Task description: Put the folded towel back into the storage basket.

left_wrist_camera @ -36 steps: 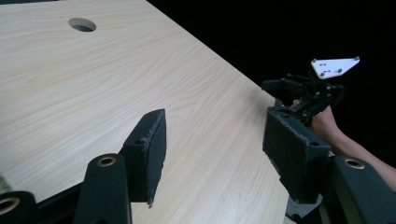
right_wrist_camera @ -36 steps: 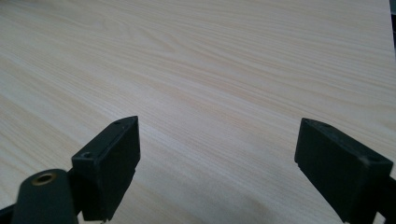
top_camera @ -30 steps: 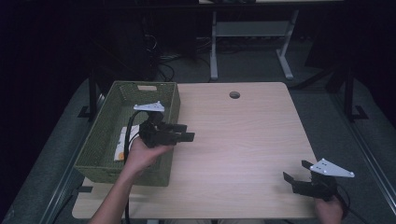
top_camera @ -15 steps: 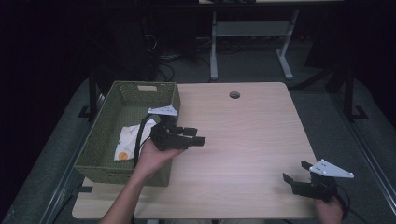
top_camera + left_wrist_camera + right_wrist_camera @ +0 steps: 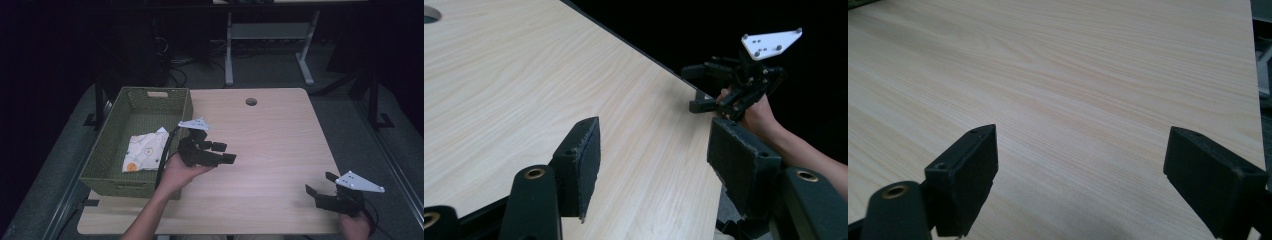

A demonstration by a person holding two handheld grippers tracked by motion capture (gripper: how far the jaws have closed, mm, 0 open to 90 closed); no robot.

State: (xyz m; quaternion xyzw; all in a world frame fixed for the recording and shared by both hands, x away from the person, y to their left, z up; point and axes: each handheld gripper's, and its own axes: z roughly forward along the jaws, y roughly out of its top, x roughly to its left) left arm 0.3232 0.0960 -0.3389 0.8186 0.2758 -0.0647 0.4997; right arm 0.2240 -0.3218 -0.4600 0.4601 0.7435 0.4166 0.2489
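your left hand-held gripper (image 5: pixel 220 152) hangs over the bench (image 5: pixel 280 145) just right of the green basket (image 5: pixel 107 172), jaws wide and holding nothing. the patterned cloth (image 5: pixel 142 150) lies inside the basket, so that drop looks done. your right hand-held gripper (image 5: pixel 320 187) waits wide and unloaded at the near right corner; next, bring the left to rest.

Bare table (image 5: pixel 270 135) right of basket (image 5: pixel 186 107)
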